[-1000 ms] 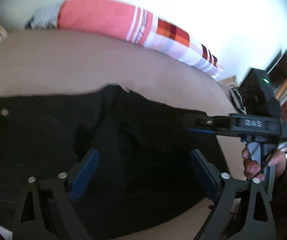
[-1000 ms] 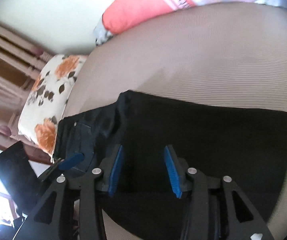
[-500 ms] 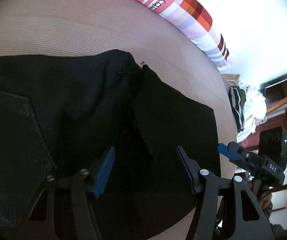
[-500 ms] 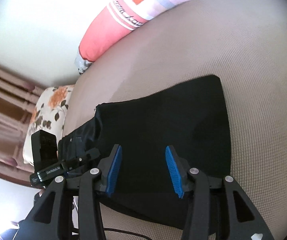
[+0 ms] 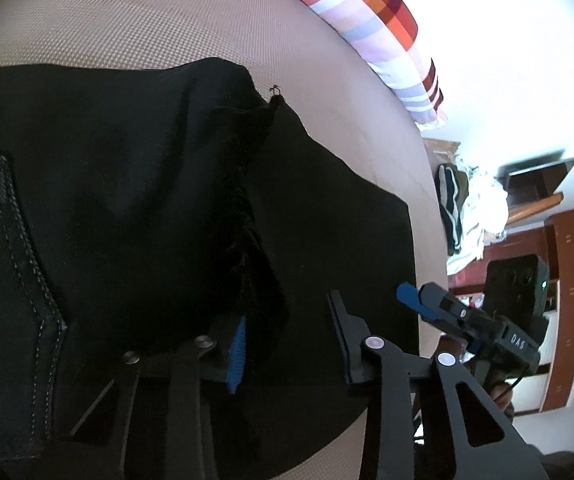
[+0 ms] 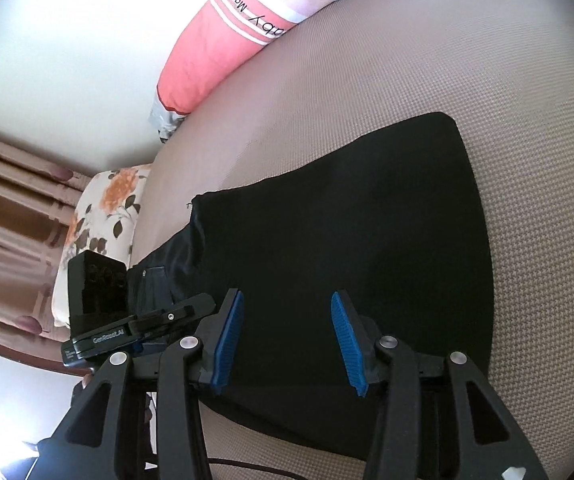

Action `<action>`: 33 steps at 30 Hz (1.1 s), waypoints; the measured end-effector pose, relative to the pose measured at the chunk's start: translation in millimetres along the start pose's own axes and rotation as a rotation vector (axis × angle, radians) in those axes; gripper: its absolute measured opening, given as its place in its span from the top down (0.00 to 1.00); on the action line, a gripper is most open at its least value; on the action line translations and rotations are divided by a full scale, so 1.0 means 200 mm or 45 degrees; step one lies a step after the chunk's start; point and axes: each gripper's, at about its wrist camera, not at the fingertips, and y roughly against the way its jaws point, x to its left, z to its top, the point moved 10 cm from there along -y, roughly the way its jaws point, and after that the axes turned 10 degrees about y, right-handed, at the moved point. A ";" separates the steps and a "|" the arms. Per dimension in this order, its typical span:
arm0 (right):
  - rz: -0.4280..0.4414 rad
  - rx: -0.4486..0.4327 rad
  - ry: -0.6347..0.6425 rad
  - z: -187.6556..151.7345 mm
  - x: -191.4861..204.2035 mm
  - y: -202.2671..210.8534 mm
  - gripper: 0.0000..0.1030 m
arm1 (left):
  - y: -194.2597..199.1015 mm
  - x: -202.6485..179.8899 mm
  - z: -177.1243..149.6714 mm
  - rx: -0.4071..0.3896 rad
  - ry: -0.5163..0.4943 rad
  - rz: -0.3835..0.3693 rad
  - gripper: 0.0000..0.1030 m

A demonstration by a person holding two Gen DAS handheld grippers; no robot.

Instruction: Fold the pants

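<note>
The black pants [image 6: 347,248] lie folded on the beige bed [image 6: 487,80], under both claws: left claw [image 5: 287,344] and right claw [image 6: 287,340] gape wide, holding nothing. The pillow [image 6: 247,32] reads "Mama", the left claw's body "GenRobot.AI"

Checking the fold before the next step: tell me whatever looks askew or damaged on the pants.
The black denim pants are folded unevenly: in the left wrist view the upper layer's frayed, thread-trailing hem edge runs diagonally across the lower layer and bunches near its top corner. Otherwise they lie flat on the beige woven mattress.
</note>
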 end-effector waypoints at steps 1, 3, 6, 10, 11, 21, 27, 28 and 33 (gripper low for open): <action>0.001 0.002 -0.004 0.00 0.00 0.00 0.56 | -0.01 0.00 0.01 -0.012 0.010 0.007 0.77; -0.003 0.009 -0.014 0.00 -0.01 -0.01 0.56 | -0.02 0.02 0.02 -0.056 0.002 0.071 0.94; -0.027 0.017 0.003 -0.01 -0.02 -0.01 0.56 | -0.01 0.01 0.01 -0.114 -0.032 0.107 0.96; -0.155 0.038 0.081 -0.02 -0.05 0.03 0.56 | 0.02 -0.01 -0.03 -0.155 -0.071 0.165 0.97; -0.207 0.049 0.111 -0.02 -0.06 0.04 0.56 | 0.04 -0.01 -0.04 -0.161 -0.069 0.165 0.97; -0.528 0.151 0.441 -0.13 -0.10 0.01 0.57 | 0.05 0.07 -0.08 -0.193 -0.151 0.233 0.97; -0.570 0.169 0.499 -0.11 -0.08 0.00 0.54 | 0.08 0.07 -0.10 -0.210 -0.254 0.348 0.92; -0.568 0.158 0.494 -0.09 -0.08 0.00 0.54 | 0.09 0.06 -0.09 -0.229 -0.290 0.395 0.90; -0.589 0.116 0.525 0.01 -0.07 0.02 0.54 | 0.12 0.03 -0.06 -0.306 -0.376 0.489 0.85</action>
